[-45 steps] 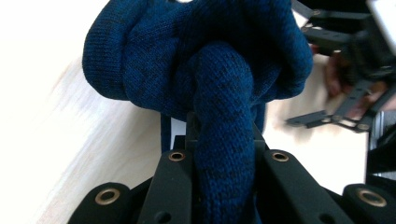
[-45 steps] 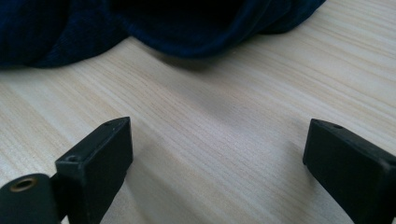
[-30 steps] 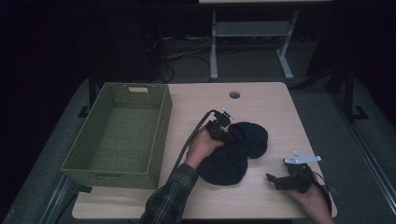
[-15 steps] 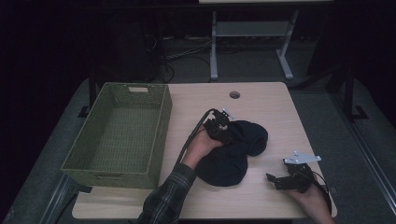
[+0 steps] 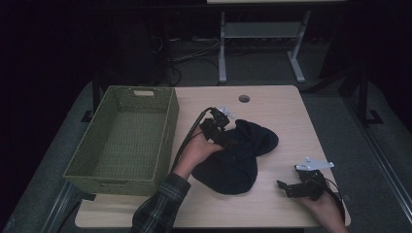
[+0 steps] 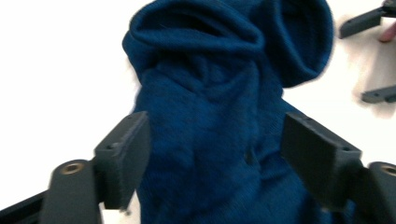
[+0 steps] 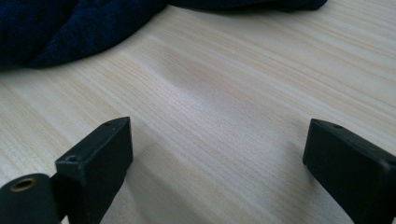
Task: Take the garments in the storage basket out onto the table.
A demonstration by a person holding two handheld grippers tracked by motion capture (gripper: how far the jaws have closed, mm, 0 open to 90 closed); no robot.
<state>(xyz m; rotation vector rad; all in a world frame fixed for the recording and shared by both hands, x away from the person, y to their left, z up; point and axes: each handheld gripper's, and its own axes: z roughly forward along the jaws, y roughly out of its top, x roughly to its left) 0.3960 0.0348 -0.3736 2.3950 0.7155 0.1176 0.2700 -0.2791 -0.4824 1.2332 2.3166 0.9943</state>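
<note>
Table (image 7: 243, 93): pale wood, fine straight grain, smooth, matt
Cloth (image 6: 210, 121): dark blue knit, soft, fuzzy, matt, lying in folds
Basket (image 5: 171, 127): green woven weave, coarse, ridged texture
Left gripper (image 6: 215, 154) jaws: dark grey plastic, matt, faintly grainy faces; brass-coloured metal inserts at base
Right gripper (image 7: 217, 163) jaws: black matt plastic, same brass-look insert
Sleeve (image 5: 158, 206): plaid woven fabric
Floor (image 5: 369, 160): grey, looks like carpet, dull
</note>
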